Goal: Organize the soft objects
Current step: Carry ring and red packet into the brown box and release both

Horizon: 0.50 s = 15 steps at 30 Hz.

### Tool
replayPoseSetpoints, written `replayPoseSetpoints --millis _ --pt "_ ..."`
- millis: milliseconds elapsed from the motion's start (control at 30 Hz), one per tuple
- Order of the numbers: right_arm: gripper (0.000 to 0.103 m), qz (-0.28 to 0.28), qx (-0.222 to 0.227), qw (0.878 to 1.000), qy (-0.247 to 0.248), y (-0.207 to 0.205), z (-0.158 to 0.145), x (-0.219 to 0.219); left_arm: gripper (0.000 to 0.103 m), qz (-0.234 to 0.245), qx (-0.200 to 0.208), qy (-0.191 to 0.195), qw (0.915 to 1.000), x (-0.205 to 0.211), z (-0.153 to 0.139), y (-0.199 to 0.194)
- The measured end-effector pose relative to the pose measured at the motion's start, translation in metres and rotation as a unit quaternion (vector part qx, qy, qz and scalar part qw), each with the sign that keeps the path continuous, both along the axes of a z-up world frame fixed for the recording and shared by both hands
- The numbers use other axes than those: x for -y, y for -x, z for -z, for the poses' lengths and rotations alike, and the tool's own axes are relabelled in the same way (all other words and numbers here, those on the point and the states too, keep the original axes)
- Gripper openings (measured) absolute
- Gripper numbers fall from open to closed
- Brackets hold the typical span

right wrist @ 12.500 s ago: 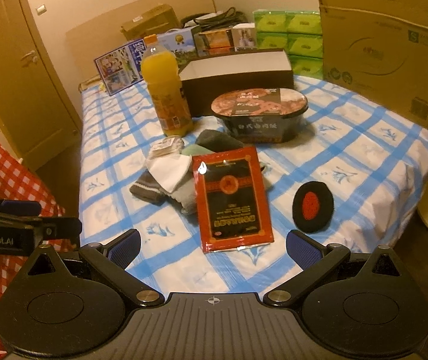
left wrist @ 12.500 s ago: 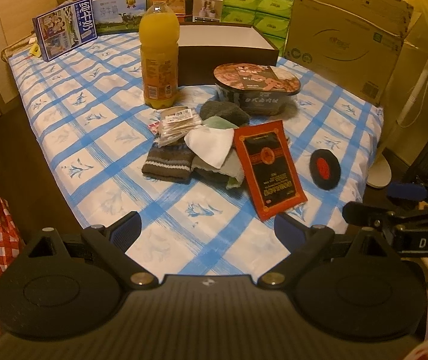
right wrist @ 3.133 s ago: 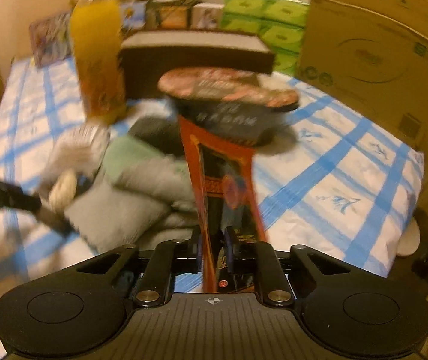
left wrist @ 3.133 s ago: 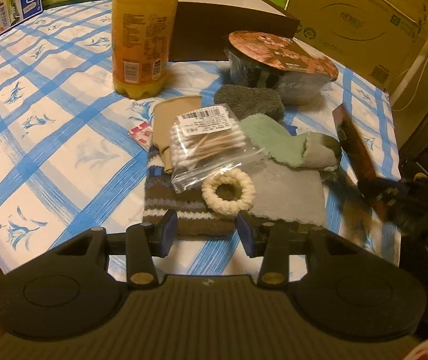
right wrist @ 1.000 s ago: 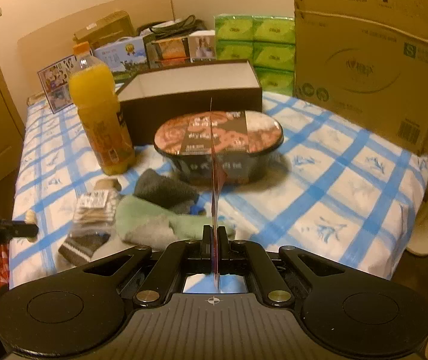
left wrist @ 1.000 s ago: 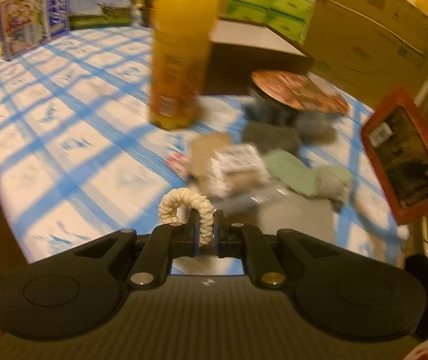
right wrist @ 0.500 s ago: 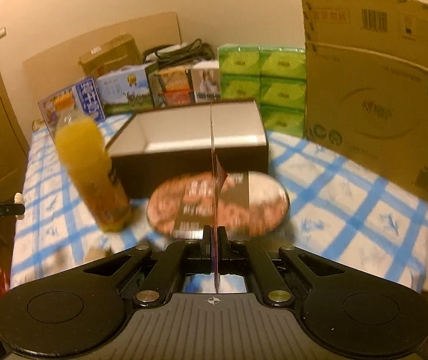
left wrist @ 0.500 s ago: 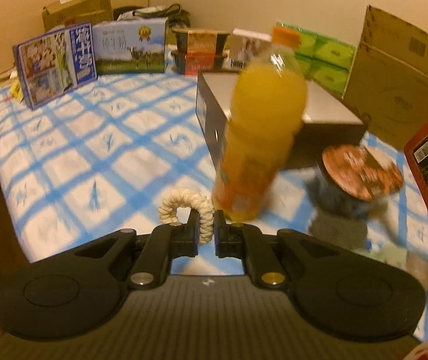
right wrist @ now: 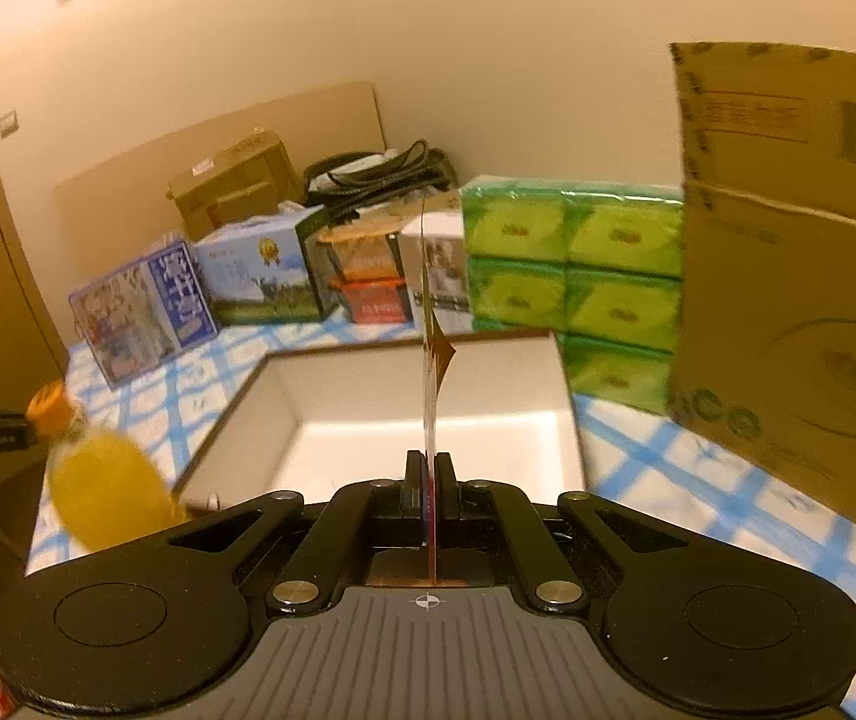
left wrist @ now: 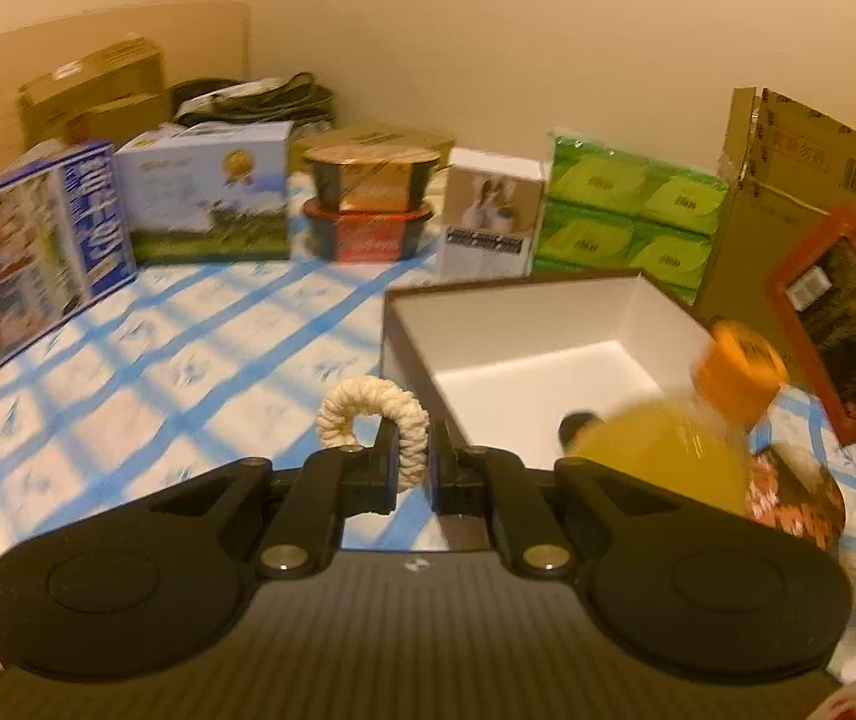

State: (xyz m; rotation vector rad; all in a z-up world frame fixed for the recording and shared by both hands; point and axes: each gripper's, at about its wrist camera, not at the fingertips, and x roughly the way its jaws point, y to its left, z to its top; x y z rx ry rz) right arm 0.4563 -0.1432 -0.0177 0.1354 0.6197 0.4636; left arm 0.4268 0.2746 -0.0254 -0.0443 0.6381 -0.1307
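Note:
A cream braided hair tie [left wrist: 368,414] stands upright between the fingers of my left gripper [left wrist: 411,462], which is shut on it, just left of the open brown box [left wrist: 547,354] with its white inside. My right gripper [right wrist: 428,483] is shut on the flat red packet [right wrist: 431,372], seen edge-on and upright in front of the same box [right wrist: 422,414]. In the left wrist view the red packet [left wrist: 847,312] hangs at the far right, above the table. The socks lie out of view.
An orange juice bottle [left wrist: 685,438] stands close beside the box, with the noodle bowl [left wrist: 793,498] behind it. Green tissue packs [right wrist: 571,276], a large cardboard box [right wrist: 799,276], milk cartons [left wrist: 122,222] and stacked food tubs [left wrist: 368,216] line the far side of the blue-checked tablecloth [left wrist: 128,384].
Both grippers have risen and moved forward over the table towards the open box. The pile of socks and the bowl have dropped out of the frames; the box inside now shows.

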Motion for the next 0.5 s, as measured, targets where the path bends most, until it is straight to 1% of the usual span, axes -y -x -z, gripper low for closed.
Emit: replayPoseSetpoints --millis 167,233,333,500 --pt "0.001 -0.002 -0.011 1.0 -0.022 -0.054 0.009 -0.018 0.008 0.038 0.003 0.001 0.9993 0.011 -0.003 -0.055" --pt "0.001 -0.004 -0.021 0.999 -0.027 -0.076 0.015 -0.027 0.008 0.054 0.002 0.007 0.9985 0.018 -0.002 -0.075" --pt "0.001 -0.007 -0.029 0.999 -0.026 -0.097 0.025 -0.036 0.008 0.079 -0.011 0.019 0.9966 0.027 0.004 -0.109" --pt "0.001 -0.001 -0.063 0.997 -0.043 -0.131 0.049 -0.042 0.008 0.104 -0.036 0.007 0.9939 0.045 0.02 -0.149"
